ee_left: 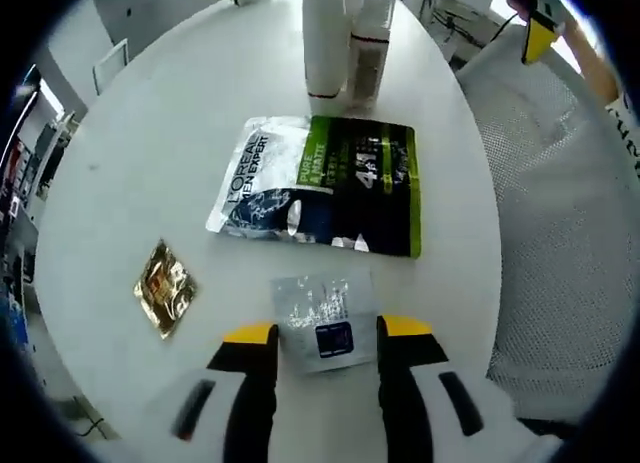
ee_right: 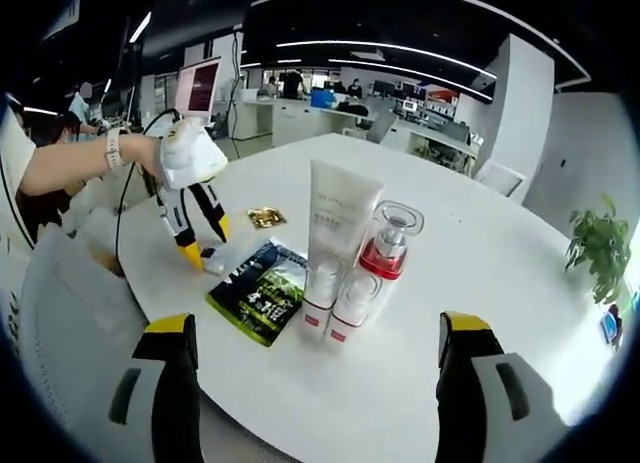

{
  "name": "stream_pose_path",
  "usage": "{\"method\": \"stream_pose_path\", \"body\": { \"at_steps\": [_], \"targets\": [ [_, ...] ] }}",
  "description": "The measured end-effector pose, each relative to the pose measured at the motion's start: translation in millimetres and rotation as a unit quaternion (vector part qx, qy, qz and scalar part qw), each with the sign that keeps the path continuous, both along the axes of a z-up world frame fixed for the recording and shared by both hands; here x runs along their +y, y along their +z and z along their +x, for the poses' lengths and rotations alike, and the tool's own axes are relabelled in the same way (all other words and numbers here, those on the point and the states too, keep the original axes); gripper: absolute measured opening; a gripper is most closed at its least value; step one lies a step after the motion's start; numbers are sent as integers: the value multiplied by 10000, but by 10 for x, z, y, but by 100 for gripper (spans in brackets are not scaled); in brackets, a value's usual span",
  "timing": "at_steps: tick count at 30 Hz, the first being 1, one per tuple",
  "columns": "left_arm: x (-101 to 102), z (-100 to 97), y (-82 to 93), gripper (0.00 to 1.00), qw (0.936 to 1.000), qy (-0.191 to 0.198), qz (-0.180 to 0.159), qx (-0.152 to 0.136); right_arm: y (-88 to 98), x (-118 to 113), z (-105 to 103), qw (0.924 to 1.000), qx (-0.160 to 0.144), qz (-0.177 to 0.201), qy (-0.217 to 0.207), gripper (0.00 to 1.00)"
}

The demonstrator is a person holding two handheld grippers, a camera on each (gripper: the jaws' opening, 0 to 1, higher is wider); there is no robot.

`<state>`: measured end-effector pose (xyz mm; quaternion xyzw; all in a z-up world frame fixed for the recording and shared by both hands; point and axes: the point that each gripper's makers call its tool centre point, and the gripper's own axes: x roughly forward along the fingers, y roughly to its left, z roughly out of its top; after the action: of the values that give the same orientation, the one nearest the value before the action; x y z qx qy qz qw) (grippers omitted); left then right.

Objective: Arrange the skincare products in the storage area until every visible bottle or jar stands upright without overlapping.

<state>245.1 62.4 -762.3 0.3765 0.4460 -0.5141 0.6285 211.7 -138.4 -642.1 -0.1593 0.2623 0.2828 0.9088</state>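
Observation:
A small silver sachet (ee_left: 322, 321) with a dark blue label lies flat on the white round table (ee_left: 150, 153), between the yellow-tipped jaws of my left gripper (ee_left: 328, 330), which is open and straddles it. Just beyond lies a flat green, black and white pouch (ee_left: 320, 183); a gold sachet (ee_left: 163, 286) sits to its left. At the far side a white tube (ee_left: 323, 38) and a clear bottle (ee_left: 368, 43) stand upright, side by side. In the right gripper view, my right gripper (ee_right: 318, 328) is wide open and holds nothing, in front of the tube (ee_right: 335, 233) and the red-collared bottle (ee_right: 385, 253).
A gloved hand (ee_right: 190, 153) holds the left gripper (ee_right: 200, 245) tips-down by the pouch (ee_right: 260, 288) and gold sachet (ee_right: 265, 218). A white mesh chair (ee_left: 560, 233) stands at the table's right edge. A potted plant (ee_right: 600, 248) and office desks lie beyond.

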Motion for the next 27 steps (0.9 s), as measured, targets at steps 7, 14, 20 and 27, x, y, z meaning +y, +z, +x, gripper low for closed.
{"method": "stream_pose_path", "body": {
  "at_steps": [7,14,20,27],
  "targets": [
    [-69,-143,-1,36,9978,-652,87,-15,22,5,-17,10000,-28,9,4,100],
    [-94,-214,-41,36,9949,-983,244,-1,25,11,-33,10000,-44,12,12,100],
    [-117,-217,-85,36,9951,-970,181,41,35,-2,-45,10000,-52,24,-4,100],
    [-118,-220,-84,36,9948,-1005,154,-27,26,-19,-52,10000,-37,26,-17,100]
  ]
}}
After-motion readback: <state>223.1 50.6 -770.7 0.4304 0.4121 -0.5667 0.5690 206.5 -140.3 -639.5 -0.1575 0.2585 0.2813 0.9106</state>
